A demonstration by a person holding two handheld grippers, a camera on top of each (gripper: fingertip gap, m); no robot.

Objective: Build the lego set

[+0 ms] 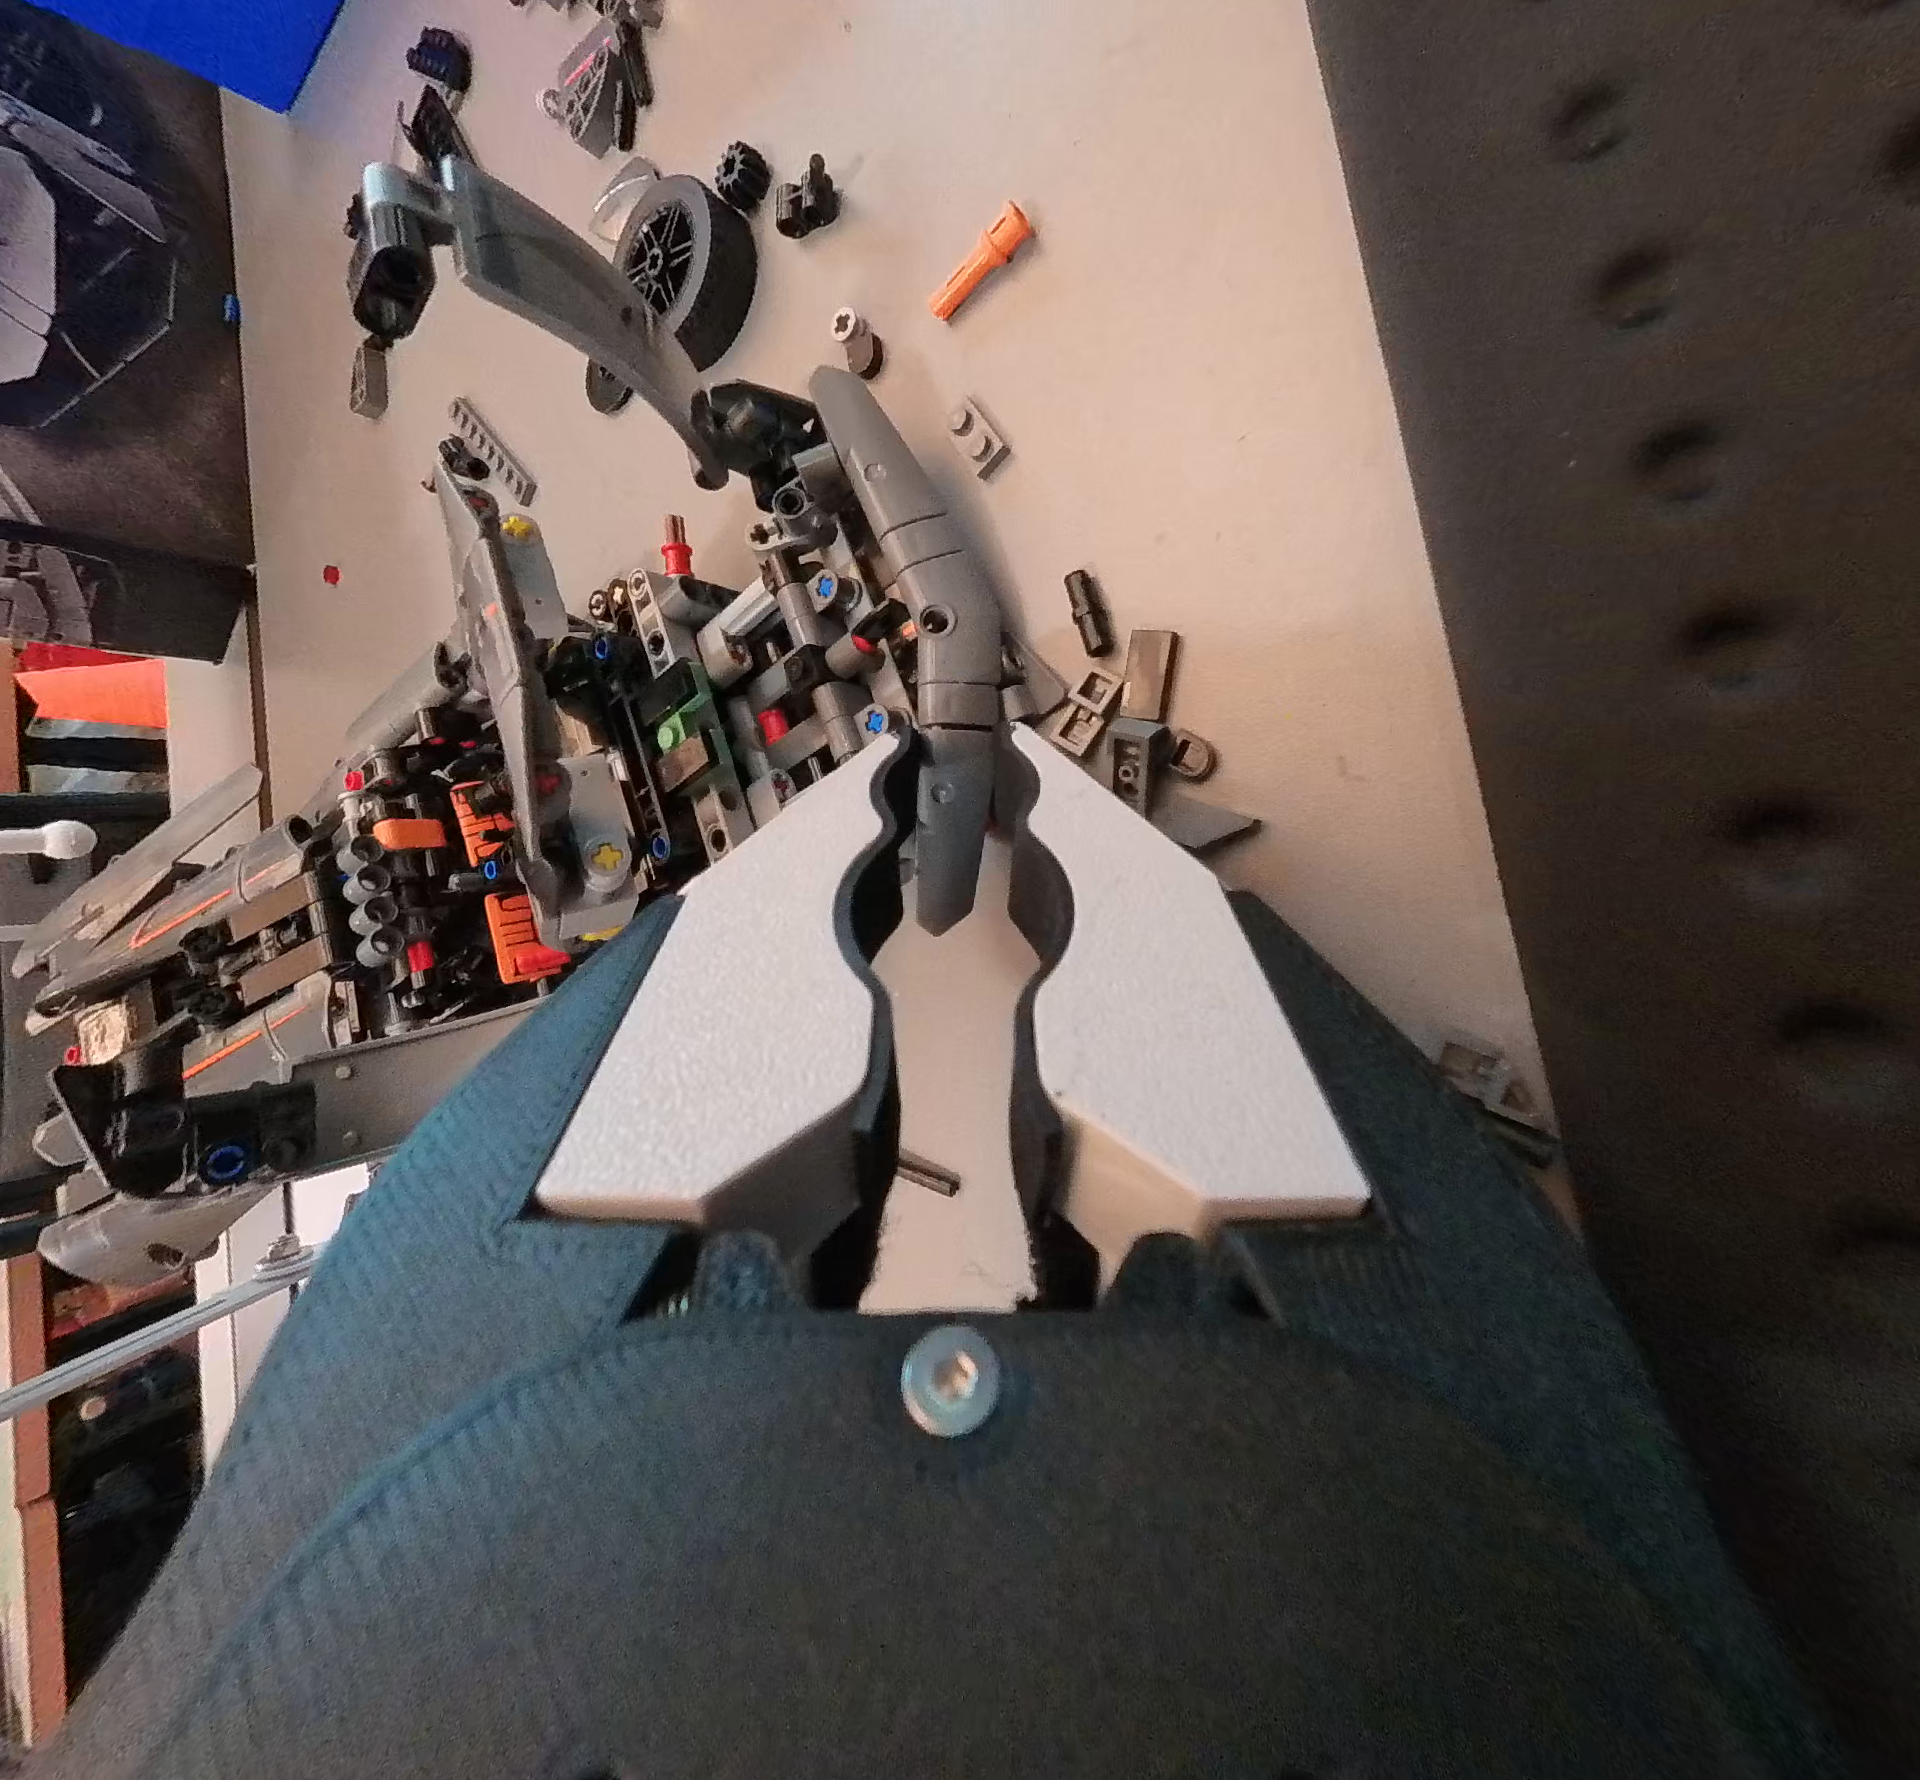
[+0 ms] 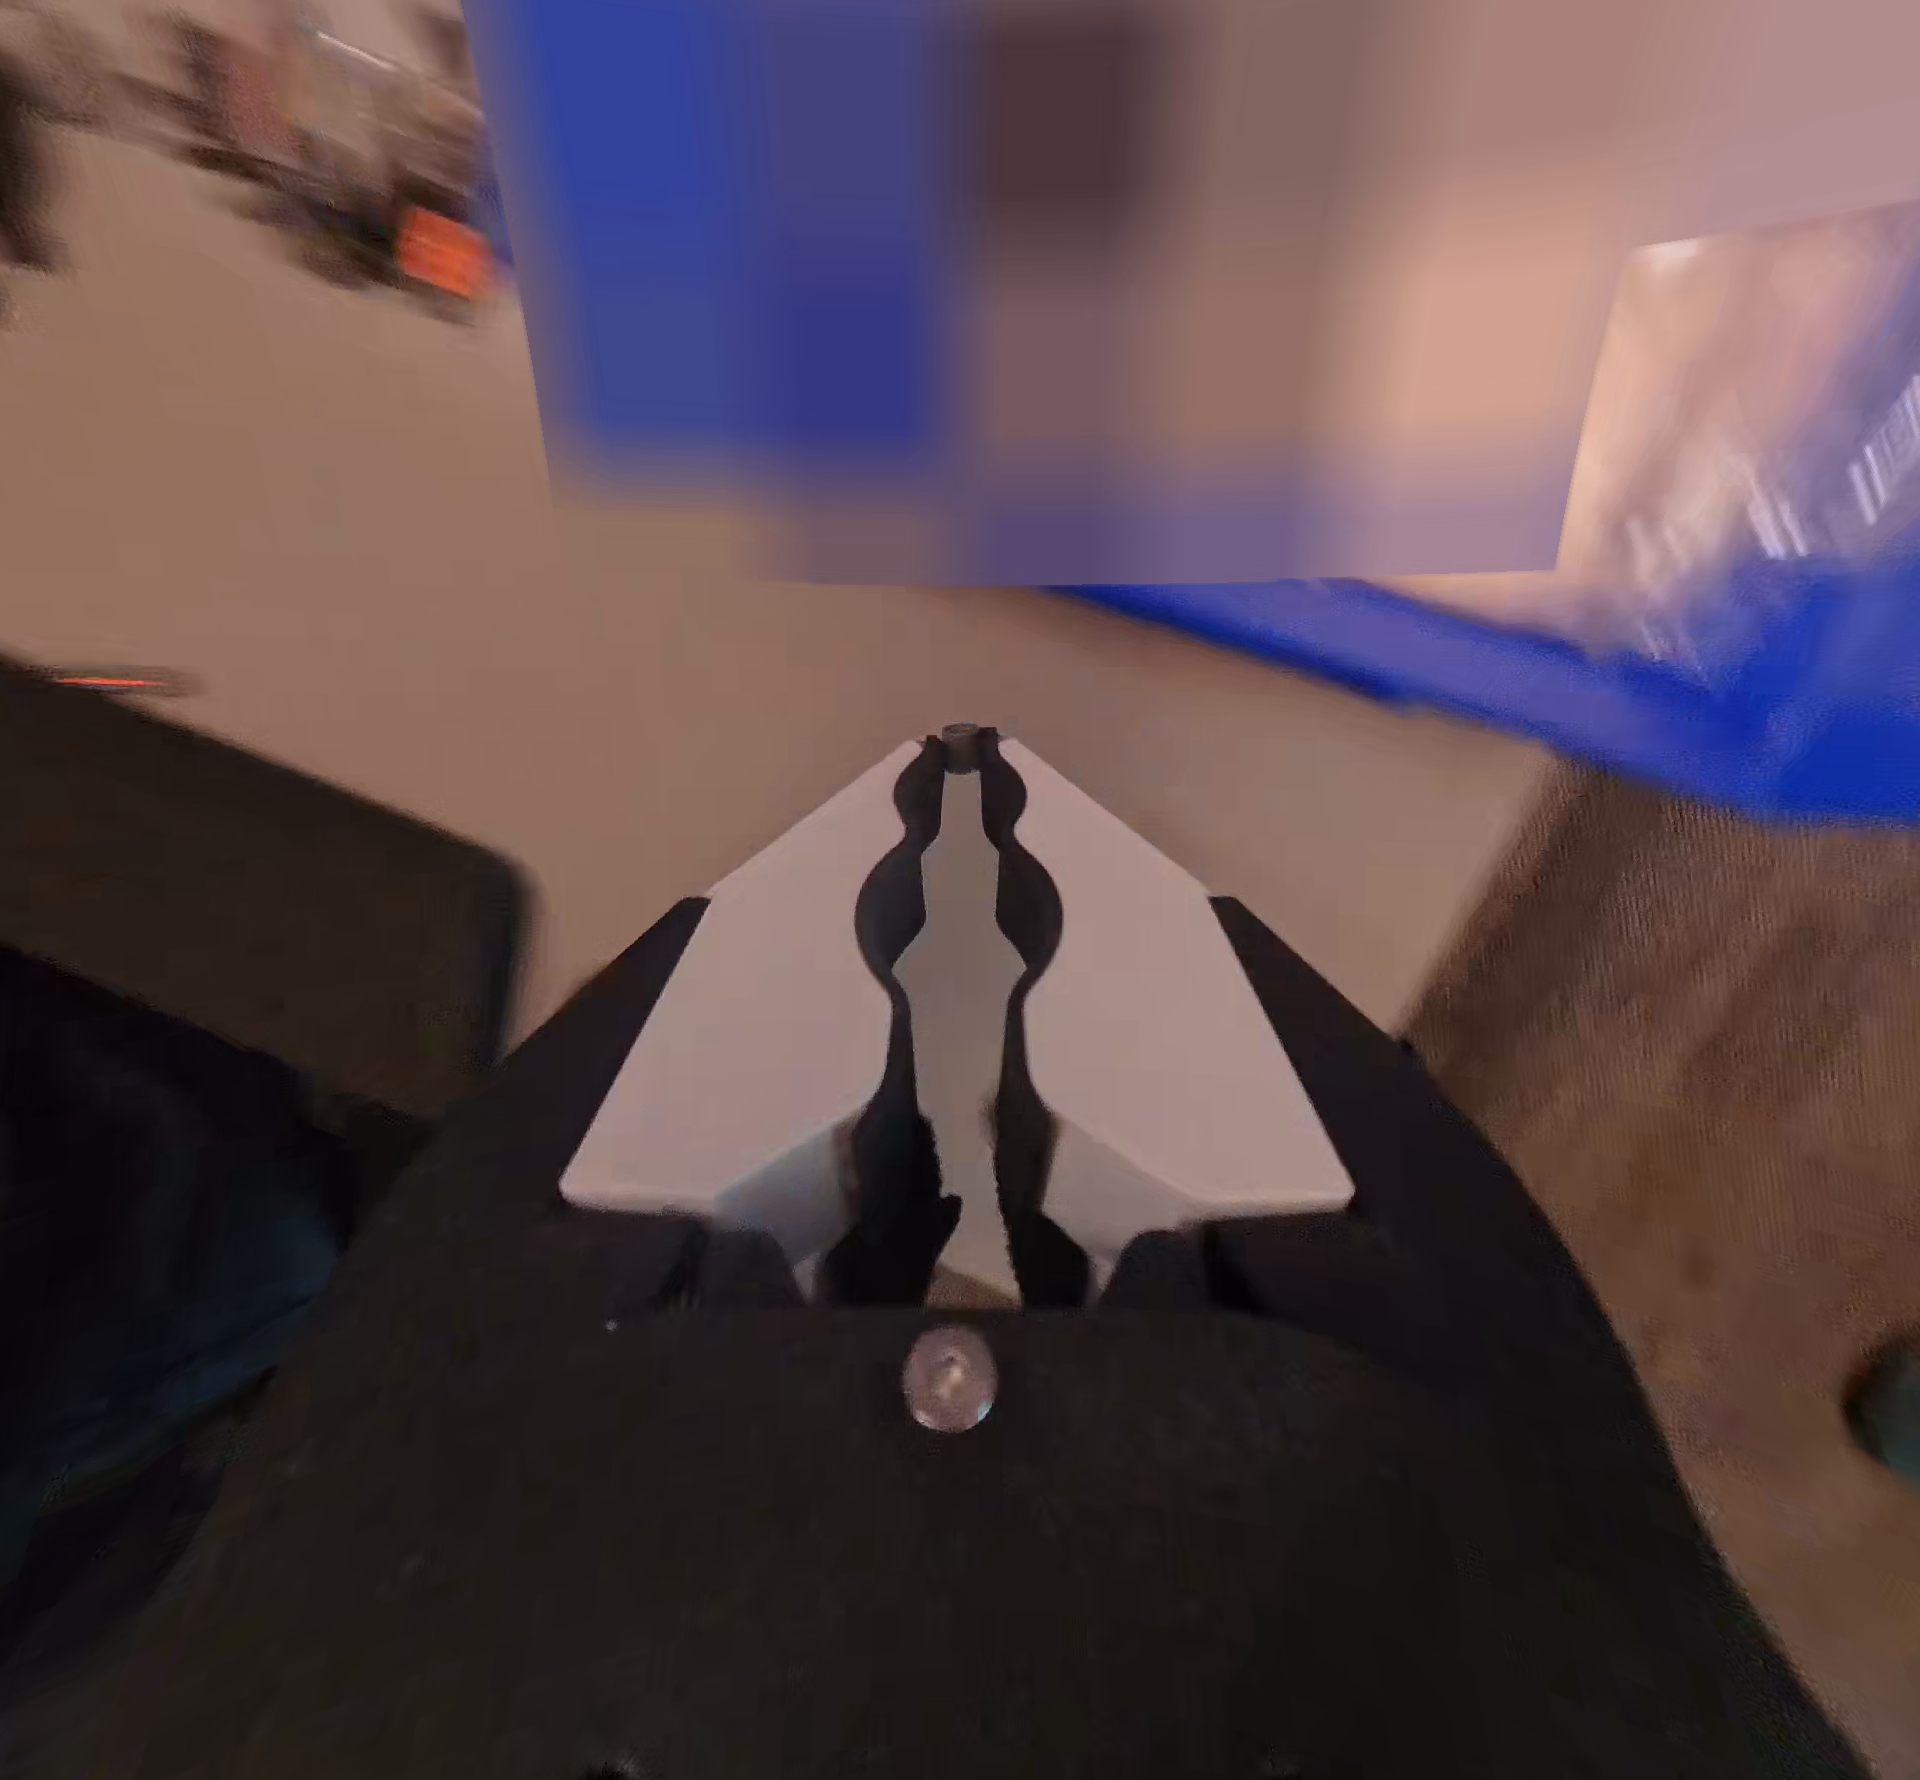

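In the left wrist view a half-built grey, black and orange lego car (image 1: 499,795) lies on the pale table (image 1: 1091,172). My left gripper (image 1: 951,743) is shut on the car's curved grey side panel (image 1: 925,587), whose pointed end sits between the jaws. In the right wrist view, which is motion-blurred, my right gripper (image 2: 958,748) is shut on a small dark grey round piece (image 2: 958,751) held at its fingertips above the table. The car shows only as a blur at the top left (image 2: 312,172).
Loose parts lie beyond the car: a wheel (image 1: 686,265), a long grey curved panel (image 1: 540,265), an orange pin (image 1: 982,260), small grey plates (image 1: 1122,702). A dark padded surface (image 1: 1662,587) rises at the right. The set's box (image 1: 94,276) stands at the left. Some 45 centimetres of space lies between my two pairs of fingers. The wheel (image 1: 686,265) sits 15 centimetres or so from the ends of my left fingers.
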